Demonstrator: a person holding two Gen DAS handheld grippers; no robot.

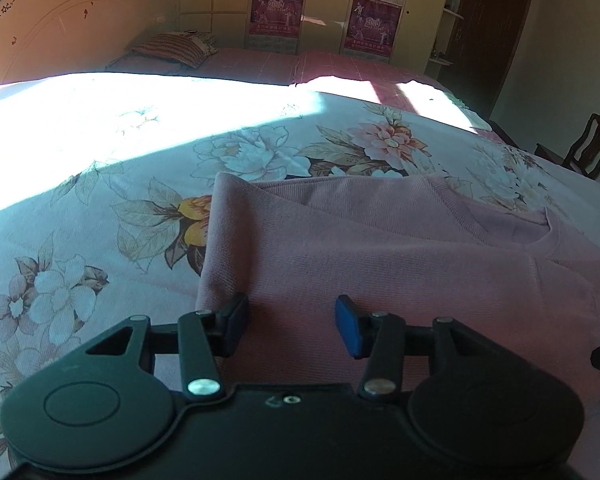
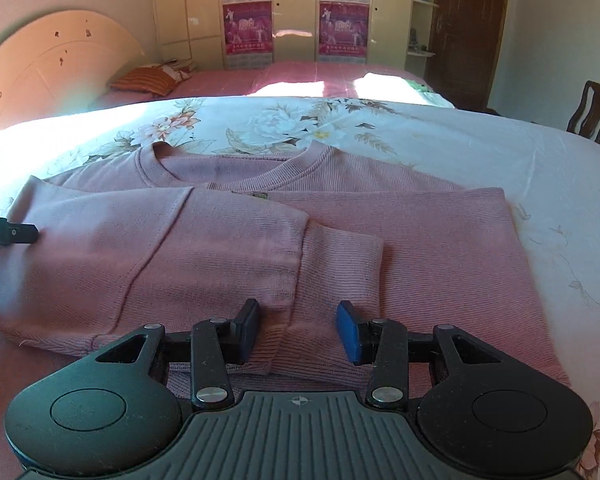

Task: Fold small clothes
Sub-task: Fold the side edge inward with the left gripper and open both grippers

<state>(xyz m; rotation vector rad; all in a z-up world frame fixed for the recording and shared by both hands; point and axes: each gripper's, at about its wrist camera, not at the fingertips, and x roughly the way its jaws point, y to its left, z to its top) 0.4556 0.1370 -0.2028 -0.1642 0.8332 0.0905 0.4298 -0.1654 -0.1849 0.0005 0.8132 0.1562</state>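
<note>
A pink knit sweater lies flat on the floral bedspread, neckline away from me, with one sleeve folded across the body and its ribbed cuff near the front. My right gripper hovers open just above that cuff; nothing is pinched between its pads. In the left wrist view the same sweater shows its folded left edge. My left gripper stands open over that edge, its jaws apart with only flat cloth below. A tip of the left gripper shows at the right view's left edge.
The bedspread spreads wide around the sweater, with bright sunlight on its far left. A striped pillow and headboard lie beyond. A wooden chair stands at the right, wardrobes with posters at the back.
</note>
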